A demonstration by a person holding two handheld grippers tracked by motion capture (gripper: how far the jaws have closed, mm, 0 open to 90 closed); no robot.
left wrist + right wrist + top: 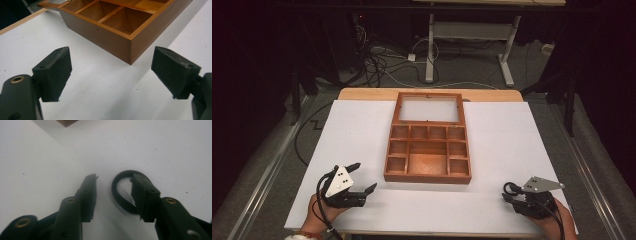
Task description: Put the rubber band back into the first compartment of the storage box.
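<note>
The right tongs (pixel 113 186) stand half open over a black rubber band (pixel 120 195) at the lower right of the white worktop (pixel 512 145); one jaw is inside the loop, so I think they should close slowly to pinch the near strand. The left tongs (pixel 111 75) are wide open and empty near the wooden compartment box (pixel 428 150), with cables (pixel 377 62) on the dark floor behind.

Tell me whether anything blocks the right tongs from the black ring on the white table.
Nothing visible does. The right tongs are already at the black loop-shaped ring; one jaw sits over the ring, the other beside it, with bare white table around.
</note>
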